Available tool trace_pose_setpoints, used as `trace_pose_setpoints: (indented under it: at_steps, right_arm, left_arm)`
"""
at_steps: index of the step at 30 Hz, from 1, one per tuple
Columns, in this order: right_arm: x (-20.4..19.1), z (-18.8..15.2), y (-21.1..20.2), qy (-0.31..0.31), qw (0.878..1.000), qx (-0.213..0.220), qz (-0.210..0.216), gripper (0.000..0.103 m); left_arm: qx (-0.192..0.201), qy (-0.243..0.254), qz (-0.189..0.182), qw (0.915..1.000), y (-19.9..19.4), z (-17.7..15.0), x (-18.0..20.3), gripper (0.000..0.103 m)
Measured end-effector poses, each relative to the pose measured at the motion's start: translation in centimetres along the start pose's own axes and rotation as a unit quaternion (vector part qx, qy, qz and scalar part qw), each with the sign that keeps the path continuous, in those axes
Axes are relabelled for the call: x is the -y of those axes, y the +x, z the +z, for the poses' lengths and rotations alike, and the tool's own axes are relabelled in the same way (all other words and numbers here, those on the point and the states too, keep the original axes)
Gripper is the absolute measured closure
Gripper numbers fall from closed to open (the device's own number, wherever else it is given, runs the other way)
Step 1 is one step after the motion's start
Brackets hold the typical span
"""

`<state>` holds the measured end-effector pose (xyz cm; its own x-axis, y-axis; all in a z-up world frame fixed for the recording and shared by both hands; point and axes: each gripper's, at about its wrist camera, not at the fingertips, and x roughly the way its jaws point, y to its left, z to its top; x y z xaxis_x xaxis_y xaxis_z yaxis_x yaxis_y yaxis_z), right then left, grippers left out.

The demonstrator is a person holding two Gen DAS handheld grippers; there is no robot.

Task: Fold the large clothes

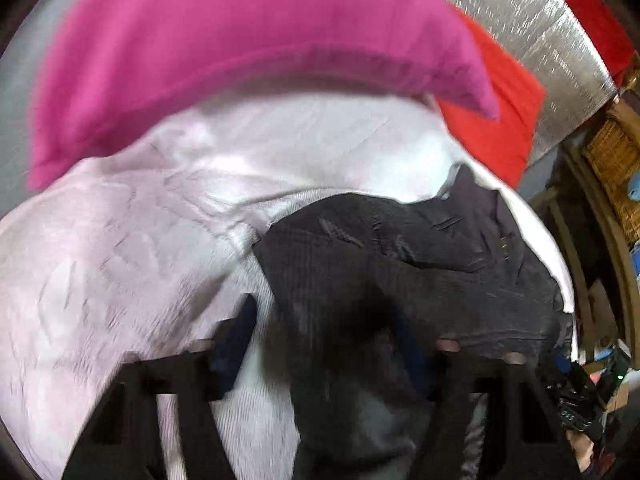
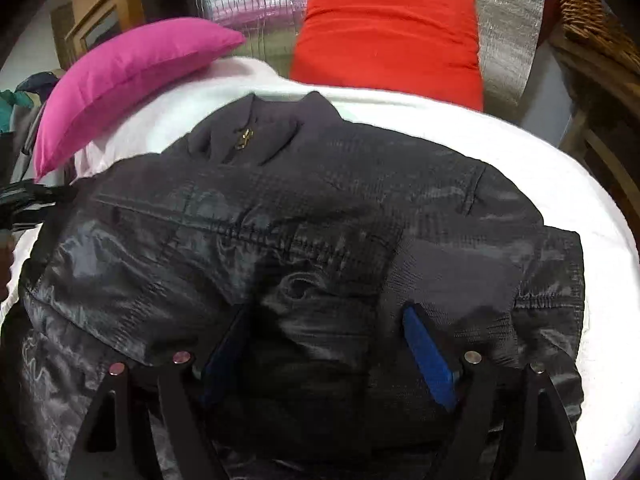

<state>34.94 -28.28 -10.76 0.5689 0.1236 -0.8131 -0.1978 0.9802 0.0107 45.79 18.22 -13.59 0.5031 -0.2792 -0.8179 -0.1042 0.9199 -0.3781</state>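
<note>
A dark grey-black quilted jacket (image 2: 304, 208) lies on a white bed sheet (image 2: 568, 184), collar and zip at the far end. In the left wrist view the jacket (image 1: 420, 256) fills the lower right, bunched up, and the view is blurred. My left gripper (image 1: 324, 324) is open, its blue-padded fingers (image 1: 236, 340) spread, with a fold of the jacket between them. My right gripper (image 2: 328, 328) is open low over the jacket's near part, one blue pad (image 2: 428, 356) clearly visible, cloth bulging between the fingers.
A pink pillow (image 2: 128, 76) and a red pillow (image 2: 388, 36) lie at the head of the bed against a silver foil panel (image 2: 508, 20). Wicker furniture (image 2: 592, 20) stands on the right. The other gripper (image 2: 28, 200) shows at the left edge.
</note>
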Motion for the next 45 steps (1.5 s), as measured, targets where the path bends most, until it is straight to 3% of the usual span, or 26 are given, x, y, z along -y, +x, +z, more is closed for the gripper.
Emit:
trace_pose_setpoints:
  at_steps: [1,2,5,9,12,15,20,21,23,25,28,30,33,34,35,37,39,41,42,45]
  right_arm:
    - [0.0,0.0,-0.1,-0.002,1.0,-0.002,-0.002,0.021]
    - [-0.1,0.0,-0.1,-0.008,1.0,-0.006,-0.004,0.021]
    - [-0.9,-0.1,0.7,-0.012,1.0,-0.002,-0.003,0.021]
    - [-0.9,-0.5,0.7,-0.016,1.0,0.007,-0.007,0.021]
    - [-1.2,-0.2,1.2,-0.016,1.0,0.004,-0.007,0.021]
    - [-1.1,-0.3,1.0,-0.016,1.0,0.004,-0.009,0.021]
    - [-1.2,-0.2,1.5,-0.012,1.0,0.005,-0.009,0.021]
    - [-1.2,-0.2,1.4,-0.012,1.0,0.006,-0.009,0.021]
    - [-1.2,-0.2,1.5,-0.011,1.0,0.004,-0.01,0.021]
    - [-1.2,-0.1,1.5,-0.01,1.0,0.003,-0.009,0.021]
    - [-1.2,0.1,1.5,-0.008,1.0,-0.004,-0.011,0.021]
    - [-0.7,0.6,1.0,0.007,1.0,-0.007,0.0,0.021]
    - [0.9,1.0,-1.6,0.061,0.997,0.028,0.036,0.021]
    - [1.6,1.2,-2.5,0.078,0.995,0.045,0.035,0.021]
    - [2.1,1.4,-2.9,0.088,0.994,0.055,0.027,0.021]
    - [3.3,2.0,-2.7,0.104,0.993,0.059,0.006,0.021]
    - [4.6,2.1,-0.5,0.116,0.993,0.026,-0.018,0.021]
    - [5.7,1.6,0.9,0.131,0.991,0.005,-0.009,0.02]
    - [5.8,1.6,0.0,0.137,0.99,0.02,-0.006,0.02]
    - [6.7,0.9,-4.4,0.162,0.984,0.078,0.018,0.02]
  left_arm:
    - [0.005,0.006,0.001,1.0,0.4,0.7,0.2,0.081]
    - [0.012,0.006,-0.003,0.9999,-0.3,0.1,0.4,0.087]
    - [0.065,0.057,-0.003,0.9962,-1.3,-0.1,2.0,0.091]
    - [0.04,0.087,0.023,0.9952,1.3,0.0,2.1,0.09]
    - [0.052,0.087,0.042,0.994,1.0,0.0,2.5,0.08]
    - [0.1,0.104,0.078,0.9864,-2.3,-1.2,3.3,0.075]
    - [0.141,0.127,0.061,0.9799,-7.7,-4.9,4.4,0.066]
    - [0.14,0.127,0.064,0.9799,-7.6,-6.1,4.5,0.066]
    - [0.087,0.129,0.076,0.9849,-5.5,-7.3,4.5,0.066]
    - [0.037,0.132,0.109,0.9846,-2.4,-8.3,4.0,0.066]
    - [0.056,0.108,0.11,0.9864,-2.8,-8.2,4.1,0.066]
    - [0.087,0.101,0.117,0.9842,-5.1,-8.0,5.3,0.066]
    - [0.148,0.132,0.116,0.9732,-7.7,-8.5,8.3,0.048]
    - [0.163,0.145,0.12,0.9685,-8.0,-8.6,9.4,0.036]
    - [0.172,0.16,0.129,0.9635,-7.7,-8.8,10.6,0.031]
    - [0.162,0.179,0.133,0.9611,-6.1,-9.1,12.2,0.031]
    - [0.116,0.193,0.148,0.963,-2.7,-9.5,13.3,0.031]
    - [0.074,0.203,0.172,0.9611,0.6,-9.9,13.4,0.03]
    - [0.097,0.199,0.174,0.9596,0.2,-10.0,13.4,0.03]
    - [0.103,0.181,0.147,0.967,-2.3,-9.9,13.0,0.031]
